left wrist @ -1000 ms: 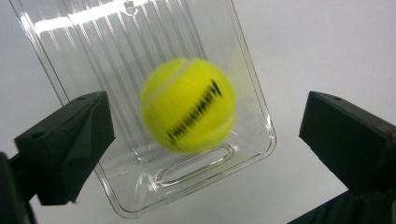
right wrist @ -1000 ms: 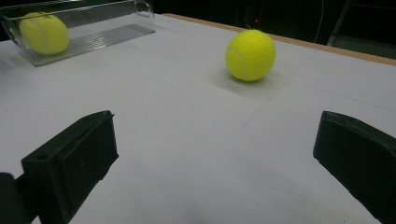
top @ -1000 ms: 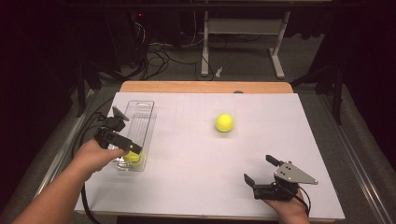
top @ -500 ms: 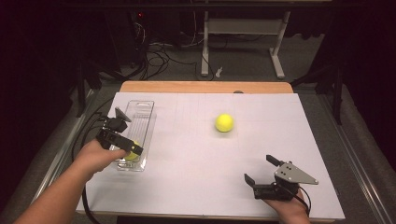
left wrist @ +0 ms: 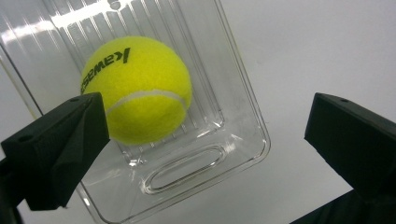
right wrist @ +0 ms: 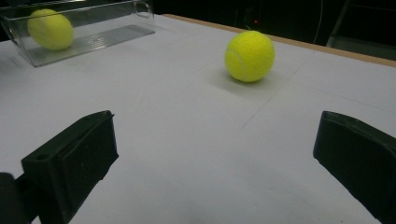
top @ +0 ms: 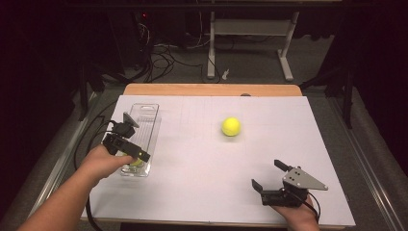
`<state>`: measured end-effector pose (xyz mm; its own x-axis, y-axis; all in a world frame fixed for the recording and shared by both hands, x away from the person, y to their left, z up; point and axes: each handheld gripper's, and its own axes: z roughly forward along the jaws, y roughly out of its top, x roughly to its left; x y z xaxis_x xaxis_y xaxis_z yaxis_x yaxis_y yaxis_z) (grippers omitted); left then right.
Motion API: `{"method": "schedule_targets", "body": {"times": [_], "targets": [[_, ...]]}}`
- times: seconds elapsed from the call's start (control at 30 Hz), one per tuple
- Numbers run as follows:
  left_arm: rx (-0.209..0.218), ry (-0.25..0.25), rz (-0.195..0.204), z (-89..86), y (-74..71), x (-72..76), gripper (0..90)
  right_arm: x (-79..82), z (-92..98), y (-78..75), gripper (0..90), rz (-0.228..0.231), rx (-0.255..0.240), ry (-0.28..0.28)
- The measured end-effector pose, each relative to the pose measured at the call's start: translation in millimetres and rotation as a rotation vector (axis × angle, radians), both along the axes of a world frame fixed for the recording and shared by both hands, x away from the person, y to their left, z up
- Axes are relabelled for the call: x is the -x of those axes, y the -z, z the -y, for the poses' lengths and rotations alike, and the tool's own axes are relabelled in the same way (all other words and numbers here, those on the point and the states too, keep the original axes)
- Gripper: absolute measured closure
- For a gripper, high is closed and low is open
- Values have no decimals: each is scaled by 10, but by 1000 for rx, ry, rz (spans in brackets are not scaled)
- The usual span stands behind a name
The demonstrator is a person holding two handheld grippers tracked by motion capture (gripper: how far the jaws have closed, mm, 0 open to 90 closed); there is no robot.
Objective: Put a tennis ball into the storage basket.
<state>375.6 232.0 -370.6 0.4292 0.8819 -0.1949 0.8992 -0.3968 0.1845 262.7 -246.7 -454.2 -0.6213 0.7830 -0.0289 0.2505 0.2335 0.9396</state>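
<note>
- Left claw (top: pixel 137 155): at 9 o'clock on the desk (top: pixel 202 202), poised over the near end of the tray (top: pixel 144 111). Jaws stand wide apart and have just been opening; nothing is gripped. In the left gripper view the first ball (left wrist: pixel 136 90) lies just ahead of the left jaw, free of both pads.
- First ball: yellow tennis ball, resting on the ribbed floor of the tray at its near end, printed lettering uppermost. In the high view it peeps out beneath the left claw (top: pixel 136 162).
- Tray: clear plastic, long and narrow, running from 9 toward 10 o'clock, along the desk's left edge. The far end holds nothing.
- Change noted: a second ago the left claw sat lower over the ball; it has since drawn up and back toward 10 o'clock with wider jaws. Judgement: the ball has been let go into the tray, so that placement looks complete.
- Second ball (top: pixel 231 126): yellow tennis ball, loose on the desk near 1 o'clock, well apart from the tray and both claws. Judged the next item to collect.
- Right claw (top: pixel 269 184): at 5 o'clock near the front edge, held in a hand (top: pixel 302 211). Jaws wide, nothing between them, aimed toward the second ball (right wrist: pixel 249 56). Same place as a second ago.
- Desk: white sheet over a wooden top; dark floor and cables beyond.
</note>
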Motion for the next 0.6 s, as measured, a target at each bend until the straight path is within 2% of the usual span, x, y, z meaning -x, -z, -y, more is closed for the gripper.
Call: {"method": "schedule_targets", "body": {"times": [0.6], "targets": [[7,45,-8,183,-1,31,6,1,-7,2,3,-1,2,-1]]}}
